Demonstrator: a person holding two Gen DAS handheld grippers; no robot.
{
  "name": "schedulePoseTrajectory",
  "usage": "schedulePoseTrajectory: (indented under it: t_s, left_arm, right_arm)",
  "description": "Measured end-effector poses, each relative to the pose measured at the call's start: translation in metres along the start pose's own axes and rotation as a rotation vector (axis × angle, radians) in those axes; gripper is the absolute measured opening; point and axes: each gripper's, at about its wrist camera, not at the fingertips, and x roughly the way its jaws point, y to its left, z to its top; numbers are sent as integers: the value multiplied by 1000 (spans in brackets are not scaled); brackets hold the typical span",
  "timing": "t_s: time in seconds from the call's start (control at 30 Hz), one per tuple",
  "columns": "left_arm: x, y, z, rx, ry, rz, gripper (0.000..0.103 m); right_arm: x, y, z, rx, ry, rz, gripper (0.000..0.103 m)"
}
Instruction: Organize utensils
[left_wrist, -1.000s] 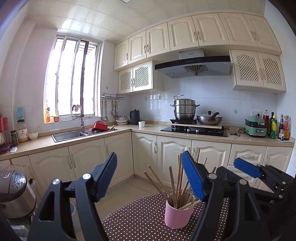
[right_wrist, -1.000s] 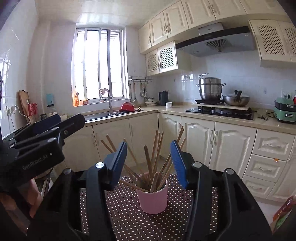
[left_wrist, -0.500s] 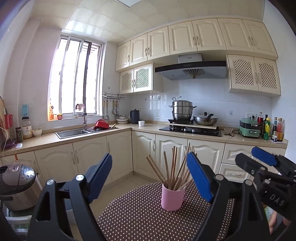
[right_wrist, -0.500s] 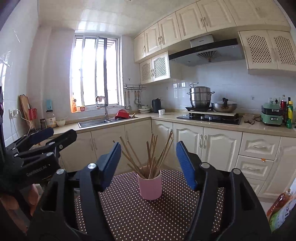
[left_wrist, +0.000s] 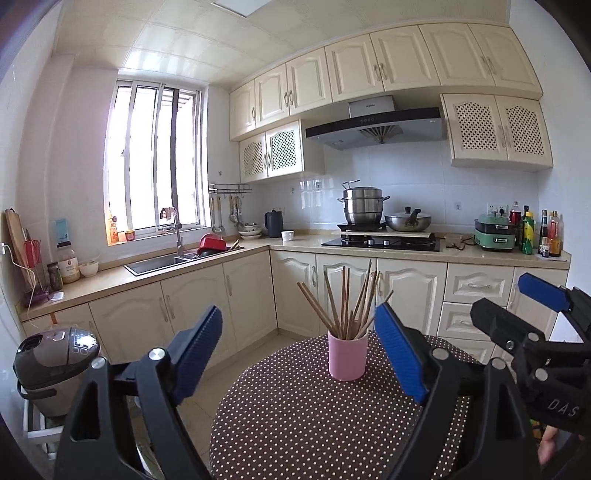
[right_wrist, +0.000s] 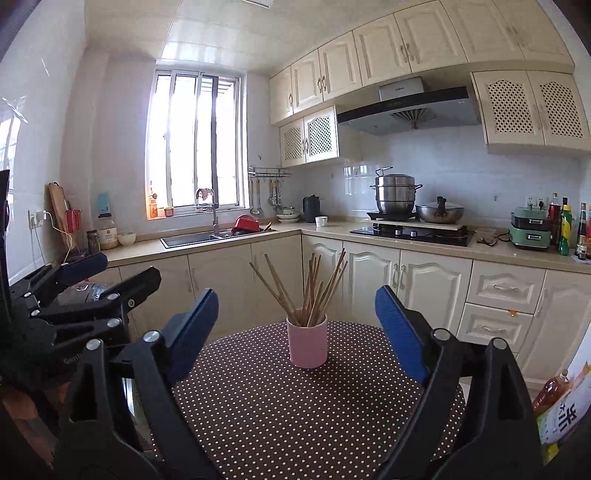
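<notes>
Both wrist views look level across the dotted table (left_wrist: 295, 424), sharing the pink cup (right_wrist: 307, 345) nearby.

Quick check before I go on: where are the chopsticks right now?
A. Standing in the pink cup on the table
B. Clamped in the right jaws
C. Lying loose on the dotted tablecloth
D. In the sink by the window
A: the chopsticks stand fanned out in the pink cup on the dotted tablecloth, and none lie loose on the cloth.
</notes>
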Motion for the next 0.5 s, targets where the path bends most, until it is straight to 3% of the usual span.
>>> schedulePoseTrajectory:
  t_s: [0.5]
  left_arm:
    - [-54, 13, 0, -40, -40, 27, 83]
  right_arm:
    - [-34, 20, -3, -26, -19, 37, 94]
